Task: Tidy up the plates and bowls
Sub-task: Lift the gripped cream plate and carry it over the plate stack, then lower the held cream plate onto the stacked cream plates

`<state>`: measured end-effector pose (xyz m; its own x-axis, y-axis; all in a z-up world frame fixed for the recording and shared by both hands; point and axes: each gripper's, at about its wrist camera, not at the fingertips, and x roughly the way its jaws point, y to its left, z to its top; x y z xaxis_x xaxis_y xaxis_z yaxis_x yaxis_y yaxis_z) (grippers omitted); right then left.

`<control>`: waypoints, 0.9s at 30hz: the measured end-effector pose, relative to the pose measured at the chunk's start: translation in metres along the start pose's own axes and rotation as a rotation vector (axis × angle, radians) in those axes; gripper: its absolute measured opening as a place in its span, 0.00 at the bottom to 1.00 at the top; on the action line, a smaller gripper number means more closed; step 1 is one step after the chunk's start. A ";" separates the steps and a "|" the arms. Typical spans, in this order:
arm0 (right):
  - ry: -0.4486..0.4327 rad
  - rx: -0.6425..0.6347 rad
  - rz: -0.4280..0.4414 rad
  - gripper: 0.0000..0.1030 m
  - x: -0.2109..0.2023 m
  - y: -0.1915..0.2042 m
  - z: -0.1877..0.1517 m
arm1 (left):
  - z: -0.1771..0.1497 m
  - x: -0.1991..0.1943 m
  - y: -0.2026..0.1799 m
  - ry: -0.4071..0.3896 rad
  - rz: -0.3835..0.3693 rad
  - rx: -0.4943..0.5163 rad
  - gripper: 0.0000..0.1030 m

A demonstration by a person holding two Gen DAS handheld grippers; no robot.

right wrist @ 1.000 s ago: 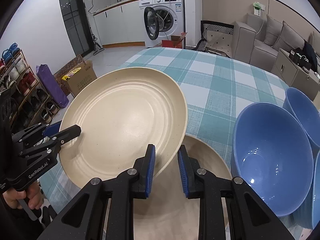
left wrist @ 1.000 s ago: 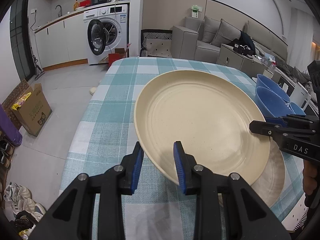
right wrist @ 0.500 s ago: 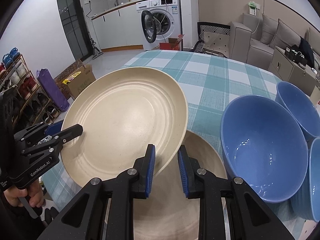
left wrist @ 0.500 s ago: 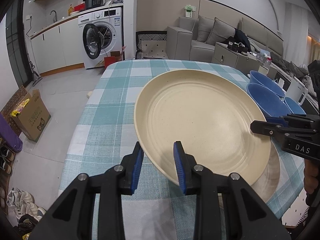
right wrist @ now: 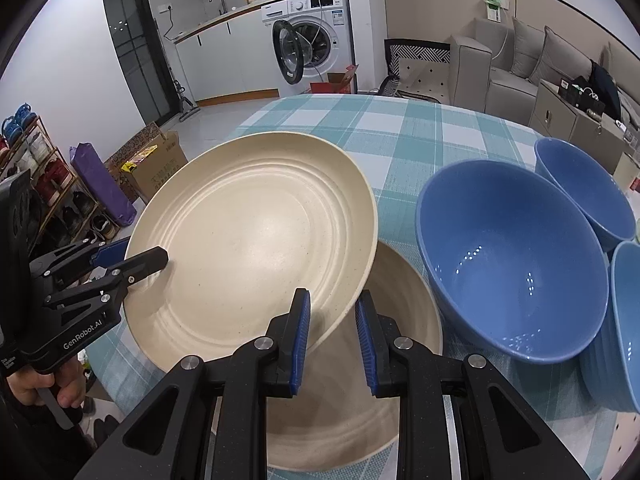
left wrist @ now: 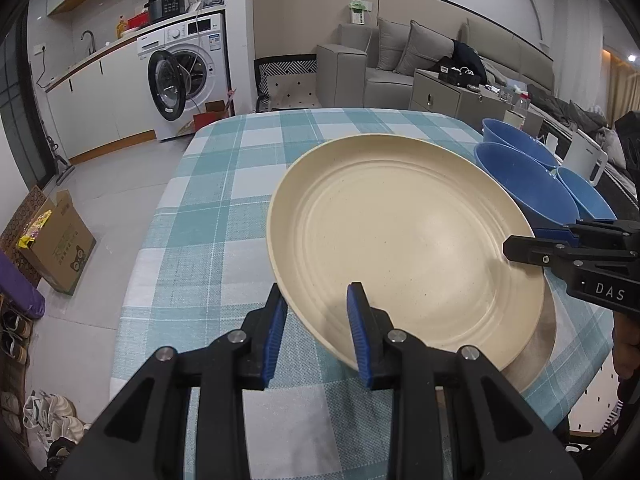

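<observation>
Nearest the left wrist camera, the left gripper (left wrist: 316,320) is clamped narrowly on the near rim of a cream plate (left wrist: 400,232). From the right wrist view, the right gripper (right wrist: 332,328) pinches the opposite rim in the same narrow way. Carried between the two, the plate hangs tilted over a second cream plate (right wrist: 400,300) that lies flat on the checked tablecloth (left wrist: 224,208).

Just beside that lower plate sits a large blue bowl (right wrist: 512,256), with two more blue bowls (right wrist: 580,184) behind and to its side.

The likely step is setting the held plate onto the lower one. Both grips catch only the rim, so uneven lowering could let the plate slip from one side and clatter down, or swing into the large bowl, which stands close.

Readable writing: "DAS" on the right gripper's body (left wrist: 608,291), "GenRobot.AI" on the left one's (right wrist: 82,334). Farther off stand a washing machine (left wrist: 188,76) and a sofa (left wrist: 396,60).
</observation>
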<state>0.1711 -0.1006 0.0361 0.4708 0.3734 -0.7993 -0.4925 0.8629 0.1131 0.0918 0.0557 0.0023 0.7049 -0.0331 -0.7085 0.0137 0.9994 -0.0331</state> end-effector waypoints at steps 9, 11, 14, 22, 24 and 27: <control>0.008 0.013 -0.018 0.23 -0.006 -0.003 -0.014 | -0.003 0.004 -0.010 0.023 -0.003 0.038 0.28; 0.012 0.013 -0.021 0.23 -0.006 -0.004 -0.017 | -0.003 0.005 -0.012 0.029 -0.006 0.045 0.28; 0.013 0.019 -0.018 0.24 -0.008 -0.005 -0.021 | -0.004 0.006 -0.013 0.034 -0.009 0.049 0.28; 0.028 0.025 -0.024 0.24 -0.010 -0.008 -0.031 | -0.007 0.010 -0.020 0.054 -0.019 0.071 0.28; 0.031 0.026 -0.027 0.24 -0.011 -0.009 -0.035 | -0.008 0.010 -0.021 0.057 -0.023 0.073 0.28; 0.035 0.025 -0.031 0.24 -0.013 -0.010 -0.039 | -0.009 0.011 -0.023 0.065 -0.026 0.081 0.28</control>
<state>0.1413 -0.1275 0.0226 0.4597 0.3348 -0.8225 -0.4594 0.8823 0.1024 0.0929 0.0324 -0.0113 0.6563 -0.0577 -0.7523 0.0906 0.9959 0.0026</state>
